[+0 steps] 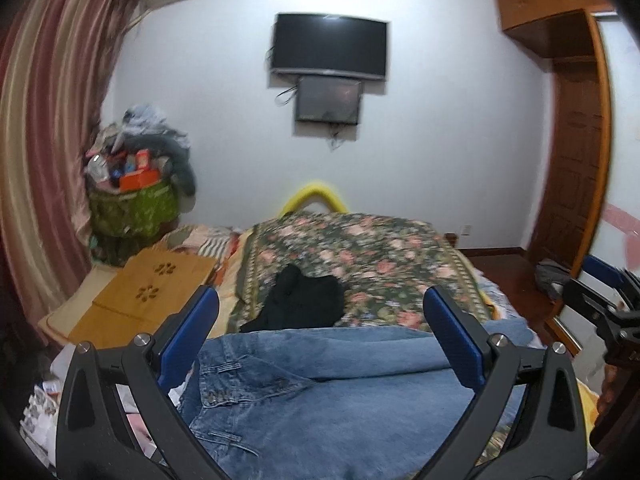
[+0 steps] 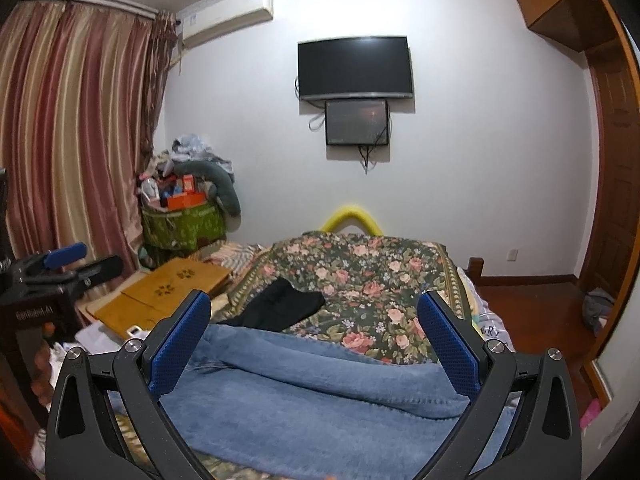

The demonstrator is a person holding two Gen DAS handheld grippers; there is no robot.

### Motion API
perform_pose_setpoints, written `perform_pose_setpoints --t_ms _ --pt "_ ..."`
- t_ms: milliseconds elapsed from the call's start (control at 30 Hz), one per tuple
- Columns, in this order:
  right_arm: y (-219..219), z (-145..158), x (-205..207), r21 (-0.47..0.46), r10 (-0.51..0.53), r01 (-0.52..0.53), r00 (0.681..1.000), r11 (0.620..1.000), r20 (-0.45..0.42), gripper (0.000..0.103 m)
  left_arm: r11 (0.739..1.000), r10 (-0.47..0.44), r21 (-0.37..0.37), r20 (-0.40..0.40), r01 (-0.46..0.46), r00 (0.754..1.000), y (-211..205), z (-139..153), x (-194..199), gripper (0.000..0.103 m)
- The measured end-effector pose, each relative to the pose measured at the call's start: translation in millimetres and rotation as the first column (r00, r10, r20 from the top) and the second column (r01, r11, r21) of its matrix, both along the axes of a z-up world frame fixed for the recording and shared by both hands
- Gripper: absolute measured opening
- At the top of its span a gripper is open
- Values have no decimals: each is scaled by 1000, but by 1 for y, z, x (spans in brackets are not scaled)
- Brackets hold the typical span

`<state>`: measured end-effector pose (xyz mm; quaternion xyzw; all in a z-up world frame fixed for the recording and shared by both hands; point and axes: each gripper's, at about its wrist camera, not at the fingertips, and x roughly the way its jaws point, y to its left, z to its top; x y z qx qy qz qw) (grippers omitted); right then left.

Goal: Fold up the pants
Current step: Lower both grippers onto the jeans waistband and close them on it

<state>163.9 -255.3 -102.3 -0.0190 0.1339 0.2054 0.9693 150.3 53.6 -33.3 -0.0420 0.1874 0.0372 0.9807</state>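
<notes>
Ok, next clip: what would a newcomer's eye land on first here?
First the blue jeans, spread across the near end of the bed, with both open grippers, left and right, above them and holding nothing. Next the floral bedspread beyond, with a black garment lying on it. Then the dark wall-mounted TV on the far white wall.

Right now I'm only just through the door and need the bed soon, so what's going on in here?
A person is holding a gripper in each hand over blue jeans spread on the bed's floral cover. The left gripper is above the waistband end, the right gripper above the legs. Both are open and hold nothing, so the folding has not visibly started. A black garment lies farther up the bed, beyond the jeans.
</notes>
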Motion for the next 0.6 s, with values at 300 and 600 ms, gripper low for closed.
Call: perform_pose_setpoints --t_ms 300,600 --pt "10 -51 92 -90 36 -50 987 995 -158 102 993 112 -26 -155 -118 981 86 -51 113 103" --pt "20 -109 174 -197 67 -142 936 970 -345 101 980 198 79 -431 -182 880 168 -162 220 103"
